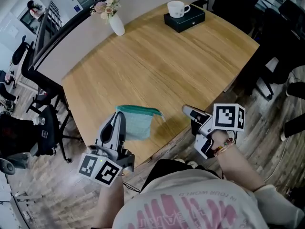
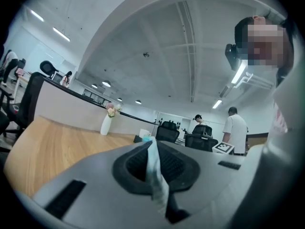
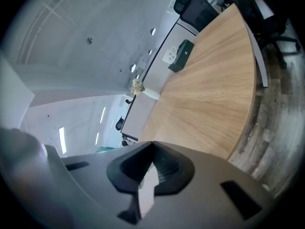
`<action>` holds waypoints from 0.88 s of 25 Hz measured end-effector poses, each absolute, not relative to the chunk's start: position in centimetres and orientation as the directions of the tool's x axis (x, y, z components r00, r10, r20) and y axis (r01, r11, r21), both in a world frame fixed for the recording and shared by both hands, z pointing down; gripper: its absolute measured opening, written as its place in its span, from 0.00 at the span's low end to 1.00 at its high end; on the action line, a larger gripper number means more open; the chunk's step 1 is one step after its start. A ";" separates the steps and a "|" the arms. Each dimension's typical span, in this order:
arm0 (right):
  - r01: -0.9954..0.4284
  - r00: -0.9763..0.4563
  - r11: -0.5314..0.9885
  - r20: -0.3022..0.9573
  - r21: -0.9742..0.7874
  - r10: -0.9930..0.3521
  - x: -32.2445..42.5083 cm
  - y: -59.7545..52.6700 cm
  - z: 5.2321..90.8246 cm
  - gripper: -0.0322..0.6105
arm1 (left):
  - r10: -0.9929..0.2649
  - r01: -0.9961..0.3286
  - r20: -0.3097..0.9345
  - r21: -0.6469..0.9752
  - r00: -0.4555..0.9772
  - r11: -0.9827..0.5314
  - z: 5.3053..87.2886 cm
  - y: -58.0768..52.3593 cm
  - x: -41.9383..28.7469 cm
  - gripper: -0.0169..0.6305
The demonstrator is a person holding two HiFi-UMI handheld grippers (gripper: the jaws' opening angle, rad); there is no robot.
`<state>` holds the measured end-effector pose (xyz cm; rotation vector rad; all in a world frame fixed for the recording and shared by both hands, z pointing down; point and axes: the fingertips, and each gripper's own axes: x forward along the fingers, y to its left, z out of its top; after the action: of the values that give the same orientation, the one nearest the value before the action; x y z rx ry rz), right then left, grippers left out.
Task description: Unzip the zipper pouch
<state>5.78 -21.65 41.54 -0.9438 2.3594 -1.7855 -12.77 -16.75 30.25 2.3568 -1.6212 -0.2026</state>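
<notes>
Zipper pouch (image 1: 141,122) is lying near the table edge; we are pinching its fabric in the left gripper (image 1: 119,118) to anchor it. The right gripper (image 1: 187,110) is hovering nearby, jaws together and empty.

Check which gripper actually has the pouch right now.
The left gripper: its jaws pinch a fold of the teal pouch. The right gripper sits clear of it, off to the side, with nothing teal between its jaws.
</notes>
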 end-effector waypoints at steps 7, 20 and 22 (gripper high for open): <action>-0.527 -0.763 0.282 0.300 -0.802 -0.573 6.0 -23.2 37.9 0.05 | -0.972 -0.936 0.035 0.279 0.232 -0.214 29.2 -15.3 -16.8 0.05; -0.708 -0.631 0.422 0.240 -0.566 -0.738 8.0 -25.0 33.3 0.04 | -0.993 -0.955 0.014 0.276 0.116 -0.108 27.7 -14.8 -20.1 0.05; -0.731 -0.621 0.434 0.250 -0.527 -0.743 7.9 -25.0 33.0 0.04 | -0.993 -0.952 0.007 0.284 0.121 -0.114 27.4 -14.9 -20.1 0.05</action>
<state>7.91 -24.96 33.02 -1.3588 2.6435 -0.9561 -20.14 -14.90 27.44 2.1772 -1.9297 -0.2722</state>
